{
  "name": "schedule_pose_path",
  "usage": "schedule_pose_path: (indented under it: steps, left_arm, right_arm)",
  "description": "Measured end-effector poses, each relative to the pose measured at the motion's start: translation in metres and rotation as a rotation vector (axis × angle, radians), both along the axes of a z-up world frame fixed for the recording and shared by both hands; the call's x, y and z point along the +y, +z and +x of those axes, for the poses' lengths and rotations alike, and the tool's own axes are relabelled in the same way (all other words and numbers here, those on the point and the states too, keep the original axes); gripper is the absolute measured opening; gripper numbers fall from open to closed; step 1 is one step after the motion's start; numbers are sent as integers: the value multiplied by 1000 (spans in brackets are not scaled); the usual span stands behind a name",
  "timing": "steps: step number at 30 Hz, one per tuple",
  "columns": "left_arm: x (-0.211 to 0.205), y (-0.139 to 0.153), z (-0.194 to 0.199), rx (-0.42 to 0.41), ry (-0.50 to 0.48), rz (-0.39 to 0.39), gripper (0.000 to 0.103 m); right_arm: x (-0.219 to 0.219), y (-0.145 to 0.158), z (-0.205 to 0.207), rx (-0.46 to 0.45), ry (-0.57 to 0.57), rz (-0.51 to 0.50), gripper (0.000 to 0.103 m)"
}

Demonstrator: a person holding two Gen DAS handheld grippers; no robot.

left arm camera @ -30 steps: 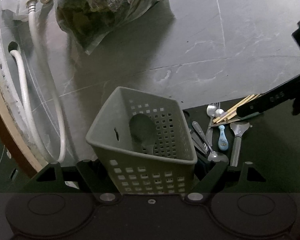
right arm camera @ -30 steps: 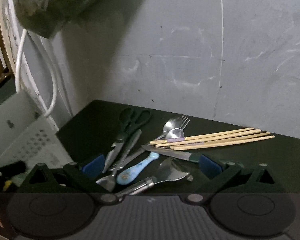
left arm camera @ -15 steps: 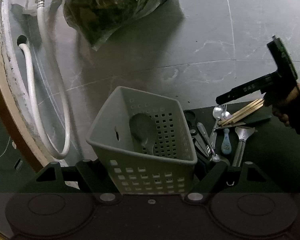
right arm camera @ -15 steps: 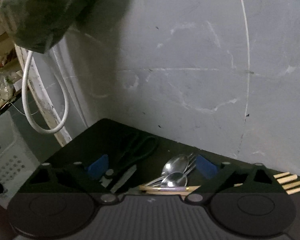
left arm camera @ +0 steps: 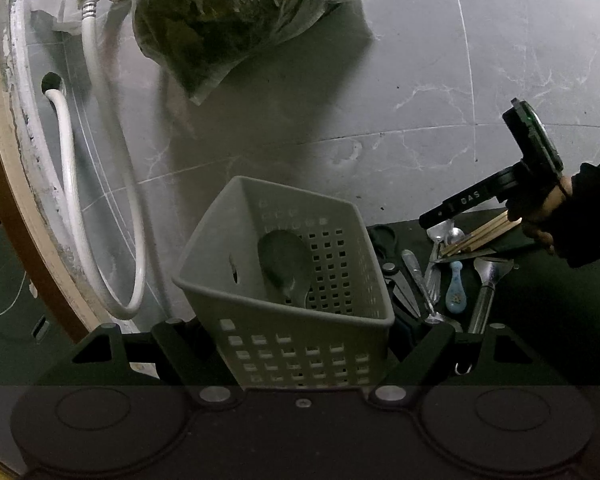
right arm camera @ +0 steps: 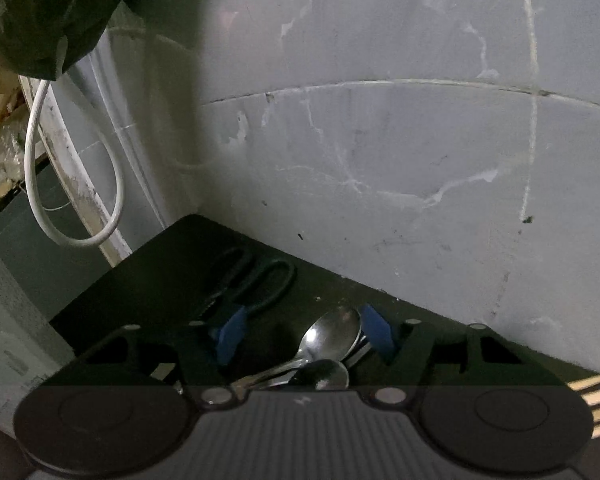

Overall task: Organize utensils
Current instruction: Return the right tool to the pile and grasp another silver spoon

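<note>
**Right gripper closing over the spoons**

The left gripper (left arm camera: 300, 344) is clamped on the basket (left arm camera: 288, 280), one finger on each side wall, and holds it tilted with the mouth up. One spoon-like piece (left arm camera: 286, 268) already leans inside.

The right gripper (right arm camera: 304, 336) is down over the utensil pile, and its jaws are closing. The spoons (right arm camera: 332, 340) lie between the blue pads (right arm camera: 228, 336), but the pads do not press them yet. For a good pick, I think the pads should meet the thin handles, not the round bowls (polished metal slips easily), and take one spoon only, because two lie crossed. The scissors (right arm camera: 256, 284) are at about 11 o'clock from the spoons, the chopsticks (right arm camera: 592, 400) at 4 o'clock; both should stay untouched.

The surface is a dark mat (right arm camera: 160, 272) in a corner of grey marbled walls (right arm camera: 380, 140). A white hose (left arm camera: 72, 184) hangs at 9 o'clock from the basket, and a bag of greens (left arm camera: 228, 12) at 12 o'clock.
</note>
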State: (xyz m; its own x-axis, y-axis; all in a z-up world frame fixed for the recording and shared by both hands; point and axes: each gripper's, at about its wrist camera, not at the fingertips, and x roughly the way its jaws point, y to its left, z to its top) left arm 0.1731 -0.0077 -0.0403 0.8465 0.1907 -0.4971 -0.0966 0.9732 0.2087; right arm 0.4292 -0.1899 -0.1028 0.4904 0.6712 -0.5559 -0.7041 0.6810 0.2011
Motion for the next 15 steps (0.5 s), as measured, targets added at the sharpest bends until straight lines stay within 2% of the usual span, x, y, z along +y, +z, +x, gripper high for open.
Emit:
schedule_pose_path:
  steps: [4,9,15]
  left_arm:
    - [0,0,0,0,0,0,82]
    - [0,0,0,0,0,0,82]
    - [0,0,1,-2,1,2,82]
  right_arm:
    - [2,-2,3,17,24,-17,61]
    - [5,-10,3,25,39,-40,61]
    - [8,-9,10,32,36,-6,61]
